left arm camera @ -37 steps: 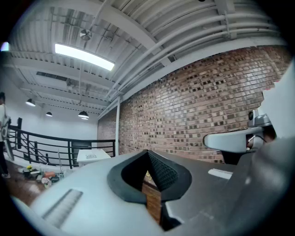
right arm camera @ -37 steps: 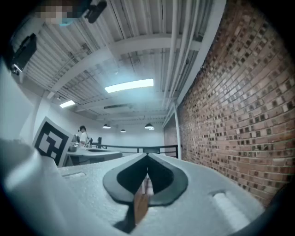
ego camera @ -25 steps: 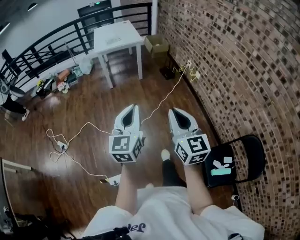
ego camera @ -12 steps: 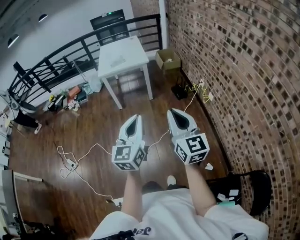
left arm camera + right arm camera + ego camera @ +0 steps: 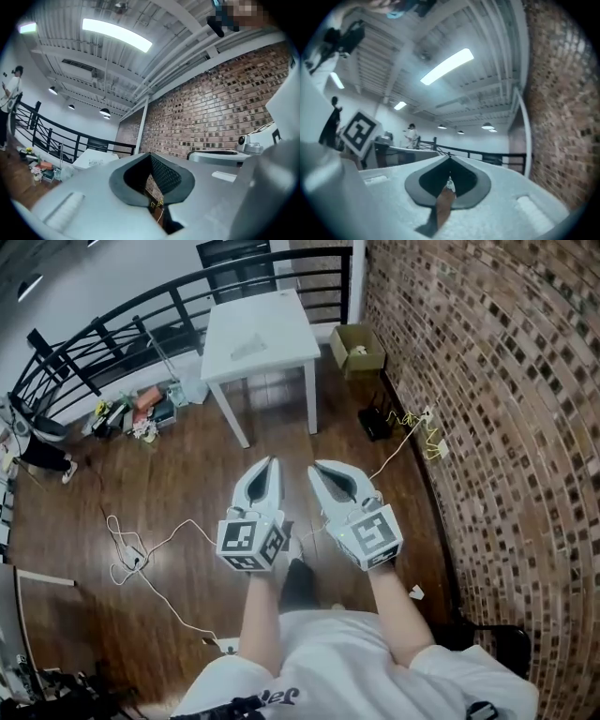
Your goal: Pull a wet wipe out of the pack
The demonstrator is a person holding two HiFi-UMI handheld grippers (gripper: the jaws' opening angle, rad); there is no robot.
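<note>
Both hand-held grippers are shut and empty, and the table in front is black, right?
Not quite. The table is white, not black; the head view shows it. The left hand-held gripper and right hand-held gripper are shut and empty.

From above the person, the head camera looks steeply down past the left gripper (image 5: pixel 271 465) and right gripper (image 5: pixel 316 468) to the white table (image 5: pixel 258 329). Each gripper's camera sits close behind its jaws, facing level (the ceiling (image 5: pixel 117 61) fills both); all share the brick wall (image 5: pixel 487 381) and black railing (image 5: pixel 112 334).
</note>
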